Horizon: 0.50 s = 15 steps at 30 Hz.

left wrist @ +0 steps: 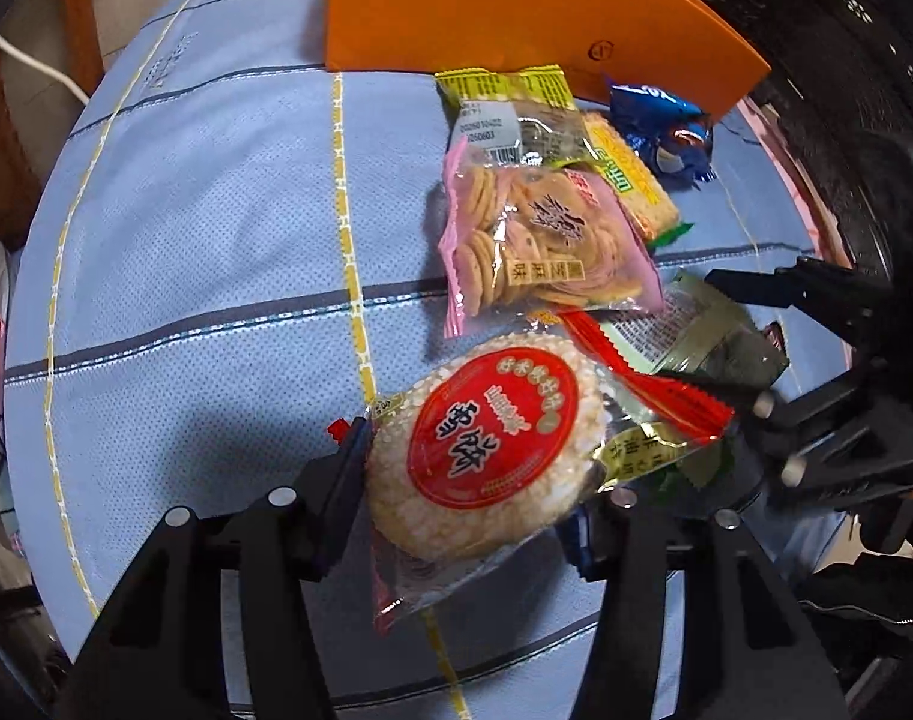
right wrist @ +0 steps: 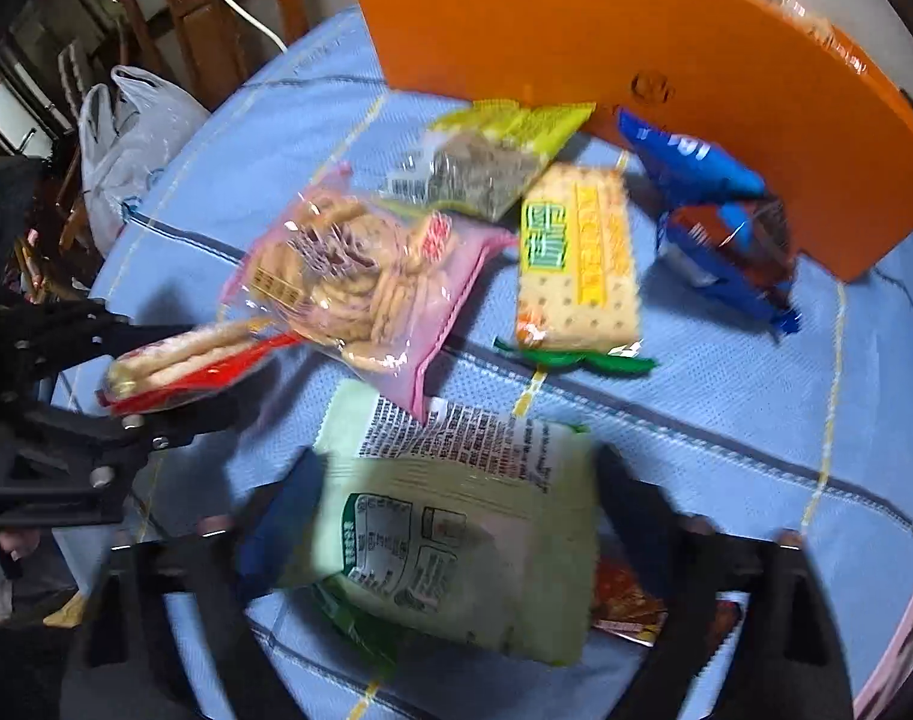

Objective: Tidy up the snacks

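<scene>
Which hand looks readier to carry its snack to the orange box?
Left, probably: the left gripper clamps the round red-labelled rice-cracker pack, while the right gripper straddles the pale green plastic packet, grip unclear.

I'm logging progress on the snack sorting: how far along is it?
Early. Done: something already sits inside the orange box. In hand: the left hand-held gripper grips the round rice cracker pack; the right hand-held gripper straddles the pale green packet. Left: the pink biscuit bag, yellow cracker pack, blue packet and yellow-green packet lie loose on the blue cloth.
</scene>
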Tool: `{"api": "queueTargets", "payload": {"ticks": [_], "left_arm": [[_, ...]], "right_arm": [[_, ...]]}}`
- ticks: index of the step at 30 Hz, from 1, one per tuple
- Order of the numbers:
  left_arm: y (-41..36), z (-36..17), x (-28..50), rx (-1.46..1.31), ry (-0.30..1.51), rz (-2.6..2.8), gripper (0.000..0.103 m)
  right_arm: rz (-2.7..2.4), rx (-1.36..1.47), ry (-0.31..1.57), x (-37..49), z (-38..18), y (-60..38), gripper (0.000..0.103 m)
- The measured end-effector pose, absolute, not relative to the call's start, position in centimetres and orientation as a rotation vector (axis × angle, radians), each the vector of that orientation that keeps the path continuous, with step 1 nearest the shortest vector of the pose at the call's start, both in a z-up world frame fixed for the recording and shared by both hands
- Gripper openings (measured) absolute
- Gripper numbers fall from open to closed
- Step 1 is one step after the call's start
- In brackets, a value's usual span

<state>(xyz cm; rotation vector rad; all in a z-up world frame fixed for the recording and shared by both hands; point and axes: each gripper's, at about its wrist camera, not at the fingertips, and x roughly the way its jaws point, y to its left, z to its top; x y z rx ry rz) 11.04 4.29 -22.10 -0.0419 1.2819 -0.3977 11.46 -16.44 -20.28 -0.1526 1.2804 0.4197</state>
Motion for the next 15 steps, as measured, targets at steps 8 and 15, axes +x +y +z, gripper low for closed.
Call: {"api": "queueTargets", "payload": {"ticks": [8,15], "left_arm": [[5.6,-21.3,10.5,-0.054,1.284,-0.390,0.035],[2.6,-20.6,10.9,0.099,1.248,-0.364,0.060]], "right_arm": [[0.404,0.042,1.330,11.2,-19.1,-20.3,0.098],[0.460,0.031,1.398,8.6,-19.7,-19.1,0.098]]}}
